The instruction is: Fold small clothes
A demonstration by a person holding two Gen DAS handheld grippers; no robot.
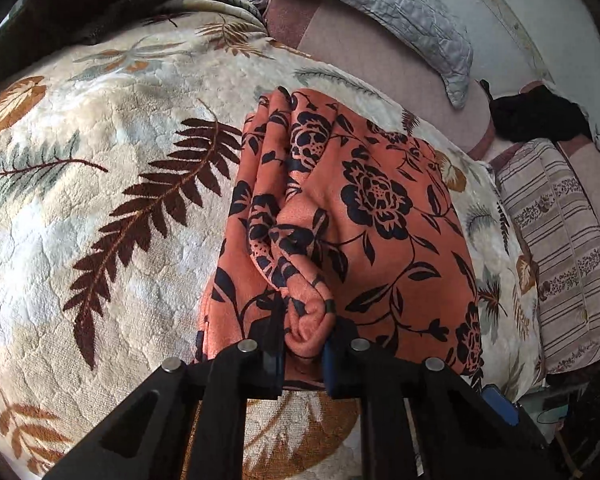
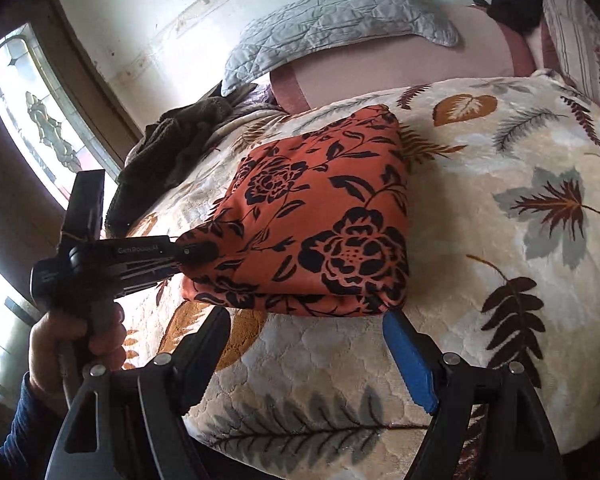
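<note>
Your orange floral garment (image 2: 324, 216) lies mostly folded; your left gripper (image 1: 304, 336) pinches its 9 o'clock corner, your right gripper (image 2: 306, 344) gapes empty at 6 o'clock, 1 fold left, I judge

Orange flowered cloth (image 1: 380, 216) looks soft, matt, slightly fuzzy; blanket (image 1: 112, 216) under it is plush, quilted fleece w/ leaf print. Left gripper (image 1: 304, 344) is matt black plastic w/ shiny metal pins; right gripper (image 2: 308, 320) has a blue rubbery-looking pad, grey pillow (image 2: 340, 20) crinkly w/ a slight sheen
</note>
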